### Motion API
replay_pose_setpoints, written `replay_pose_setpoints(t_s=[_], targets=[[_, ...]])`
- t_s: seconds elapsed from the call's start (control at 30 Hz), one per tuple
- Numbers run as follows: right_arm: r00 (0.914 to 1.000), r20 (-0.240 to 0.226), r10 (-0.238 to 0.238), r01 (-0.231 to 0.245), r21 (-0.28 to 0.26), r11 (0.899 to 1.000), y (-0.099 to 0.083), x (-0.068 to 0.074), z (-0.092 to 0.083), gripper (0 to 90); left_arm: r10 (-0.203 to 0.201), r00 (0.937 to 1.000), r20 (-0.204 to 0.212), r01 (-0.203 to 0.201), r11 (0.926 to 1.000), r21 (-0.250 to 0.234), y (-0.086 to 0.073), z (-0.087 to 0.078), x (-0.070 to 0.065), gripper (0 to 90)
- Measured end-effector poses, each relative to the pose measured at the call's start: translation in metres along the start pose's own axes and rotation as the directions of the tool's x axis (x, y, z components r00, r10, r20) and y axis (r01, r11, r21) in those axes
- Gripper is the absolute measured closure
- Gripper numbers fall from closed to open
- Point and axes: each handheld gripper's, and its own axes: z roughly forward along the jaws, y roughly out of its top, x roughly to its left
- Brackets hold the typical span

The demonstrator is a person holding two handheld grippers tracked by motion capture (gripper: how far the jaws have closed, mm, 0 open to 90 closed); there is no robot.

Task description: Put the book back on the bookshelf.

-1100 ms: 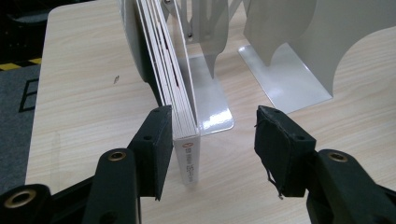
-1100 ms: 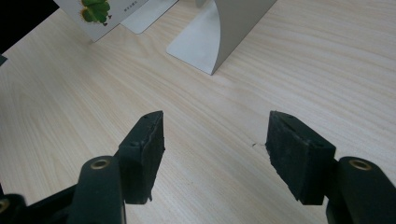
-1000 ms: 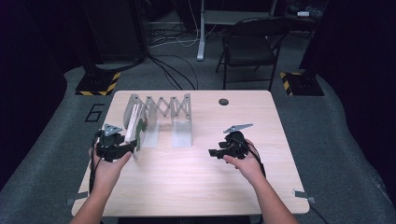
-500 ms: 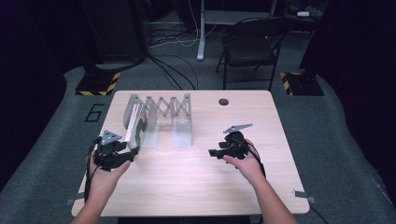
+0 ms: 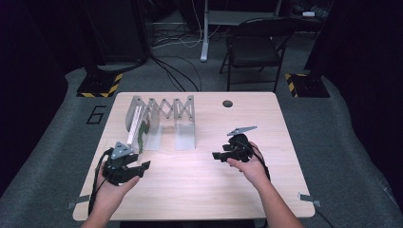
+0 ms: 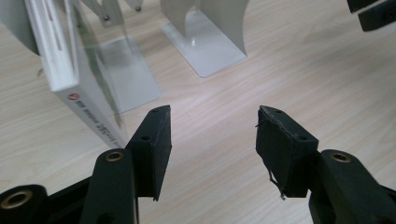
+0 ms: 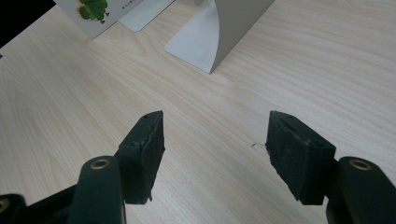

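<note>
Both my grippers, left [image 5: 142,166] and right [image 5: 216,156], gape empty; book [image 6: 70,79] stands upright just ahead-left of my nearer left jaws

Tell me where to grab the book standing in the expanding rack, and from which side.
Grip the book by its near spine edge, coming in from the table's front with the left gripper. It stands upright and pokes forward out of the rack, so jaws could likely straddle its thin width there.
</note>
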Motion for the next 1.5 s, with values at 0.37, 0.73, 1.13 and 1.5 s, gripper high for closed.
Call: replay_pose_setpoints(t_s=[0.37, 0.73, 1.13, 1.5], targets=[[1.0000, 0.001, -0.002, 0.002, 0.000, 1.000, 0.000, 0.000, 0.000, 36.9, 0.075, 0.9952, 0.062, -0.075, 0.9971, 0.002, -0.017, 0.017, -0.018, 45.2], [1.0000, 0.009, -0.004, 0.004, 0.004, 1.000, 0.000, 0.000, 0.001, 36.9, 0.107, 0.9869, 0.121, -0.109, 0.9940, 0.008, -0.042, 0.041, -0.027, 45.0], [0.9997, 0.019, -0.018, 0.017, 0.015, 1.000, -0.001, 0.001, 0.004, 36.9, 0.125, 0.9841, 0.126, -0.131, 0.9905, 0.040, -0.057, 0.057, -0.022, 44.5], [0.9988, 0.030, -0.038, 0.037, 0.028, 0.999, -0.004, 0.002, 0.011, 36.9, 0.056, 0.9855, 0.160, -0.066, 0.9963, 0.055, -0.064, 0.073, -0.011, 43.2]])
